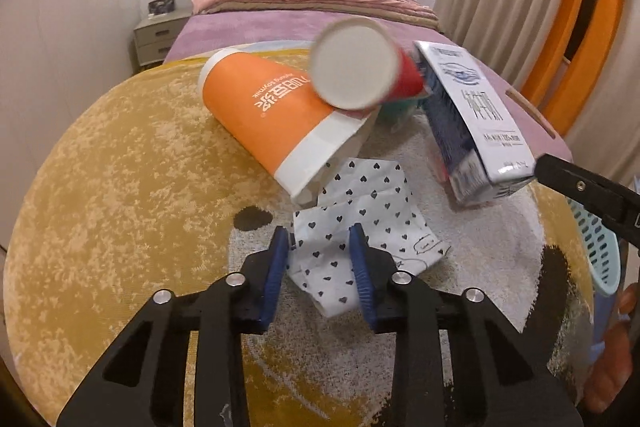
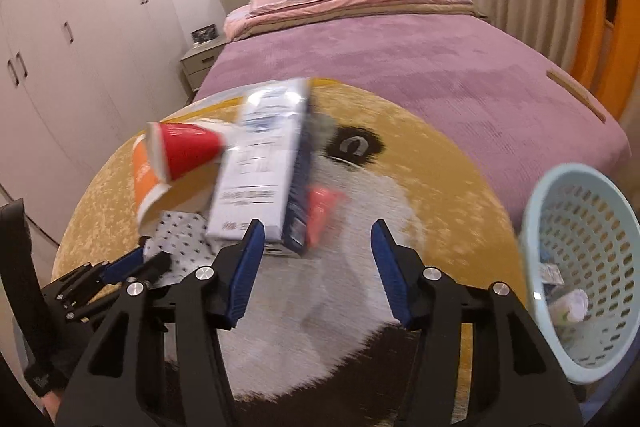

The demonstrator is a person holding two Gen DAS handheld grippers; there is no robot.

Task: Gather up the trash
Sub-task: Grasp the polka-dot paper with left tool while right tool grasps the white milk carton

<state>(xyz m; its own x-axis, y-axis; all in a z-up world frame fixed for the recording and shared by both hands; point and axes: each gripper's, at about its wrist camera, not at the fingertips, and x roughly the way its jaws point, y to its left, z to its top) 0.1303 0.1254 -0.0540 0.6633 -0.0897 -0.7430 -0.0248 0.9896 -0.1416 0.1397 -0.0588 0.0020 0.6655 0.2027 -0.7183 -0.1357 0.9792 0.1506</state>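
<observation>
The left tool [image 1: 319, 259] straddles the heart-print paper wrapper [image 1: 360, 211] on the round rug [image 1: 120, 187], pads not yet clenched. The right tool [image 2: 317, 251] gapes beside the milk carton [image 2: 260, 183]; the basket [image 2: 580, 267] lies to its right.

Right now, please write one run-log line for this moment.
left claw: around heart-print paper, not shut | right claw: open, empty, near milk carton | basket: holds some trash
</observation>
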